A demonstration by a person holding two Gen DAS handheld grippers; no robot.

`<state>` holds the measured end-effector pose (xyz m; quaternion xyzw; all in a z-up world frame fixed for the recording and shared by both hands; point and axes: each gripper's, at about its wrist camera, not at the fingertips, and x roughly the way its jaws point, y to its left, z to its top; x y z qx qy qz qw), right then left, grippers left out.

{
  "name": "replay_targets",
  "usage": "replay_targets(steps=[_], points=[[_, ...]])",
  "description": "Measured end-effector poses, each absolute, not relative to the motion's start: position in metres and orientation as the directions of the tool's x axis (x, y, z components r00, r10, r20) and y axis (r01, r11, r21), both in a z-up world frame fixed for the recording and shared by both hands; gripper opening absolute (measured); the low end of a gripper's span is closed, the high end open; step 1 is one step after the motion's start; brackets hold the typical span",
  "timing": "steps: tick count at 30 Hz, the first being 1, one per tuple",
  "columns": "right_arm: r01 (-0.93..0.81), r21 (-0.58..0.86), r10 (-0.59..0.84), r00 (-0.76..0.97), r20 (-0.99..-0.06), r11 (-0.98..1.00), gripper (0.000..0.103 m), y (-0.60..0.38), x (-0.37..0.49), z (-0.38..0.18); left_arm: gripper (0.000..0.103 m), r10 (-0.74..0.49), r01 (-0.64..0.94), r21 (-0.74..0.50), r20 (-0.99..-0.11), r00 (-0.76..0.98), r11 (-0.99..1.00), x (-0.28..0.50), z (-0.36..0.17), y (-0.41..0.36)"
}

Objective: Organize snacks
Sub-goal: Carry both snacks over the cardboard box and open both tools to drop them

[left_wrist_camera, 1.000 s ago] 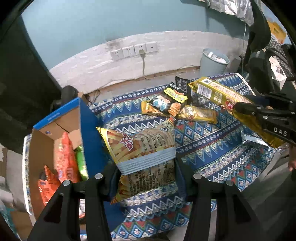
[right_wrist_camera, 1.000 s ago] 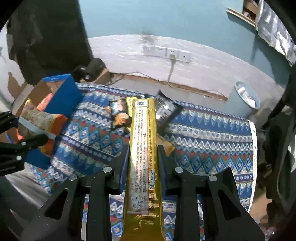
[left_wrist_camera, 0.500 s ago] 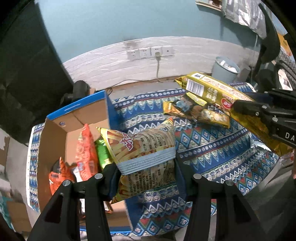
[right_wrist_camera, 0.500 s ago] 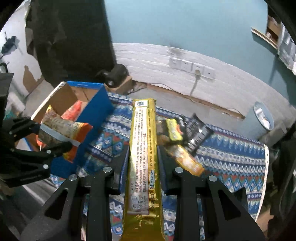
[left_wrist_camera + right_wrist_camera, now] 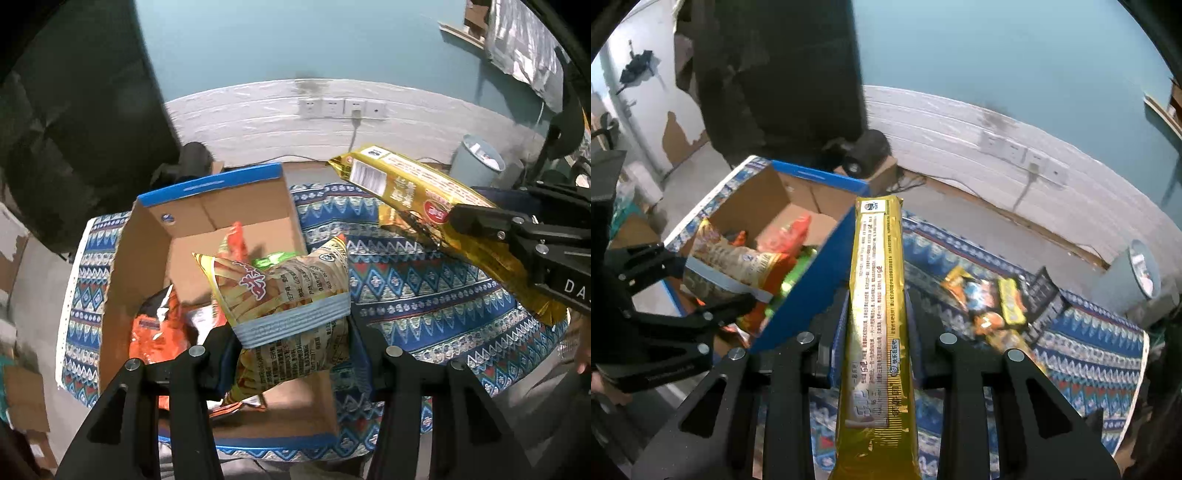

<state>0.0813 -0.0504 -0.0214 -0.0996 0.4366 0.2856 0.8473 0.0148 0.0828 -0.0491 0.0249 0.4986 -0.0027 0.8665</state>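
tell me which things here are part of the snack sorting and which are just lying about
Job: fries bag in left gripper; gold pack in right gripper; box; loose snacks on cloth.

Lying about: bin; sockets.

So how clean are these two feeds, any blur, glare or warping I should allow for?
Left wrist: strong fisheye bowing of the wall, sharp centre on the fries bag, soft smeared edges, foil glare on the gold pack. Right wrist: same warp, dim bluish light, loose snacks blurred, pack text readable.
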Motion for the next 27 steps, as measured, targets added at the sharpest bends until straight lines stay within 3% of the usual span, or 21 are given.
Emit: replay_targets(steps=[27], points=[[-0.655, 0.16, 0.467, 0.325, -0.823, 0.738, 0.03, 0.079, 0.1, -0.049, 0.055, 0.124, -0.176, 0.046, -0.88, 0.459, 0.983, 0.004, -0.064, 0.174]])
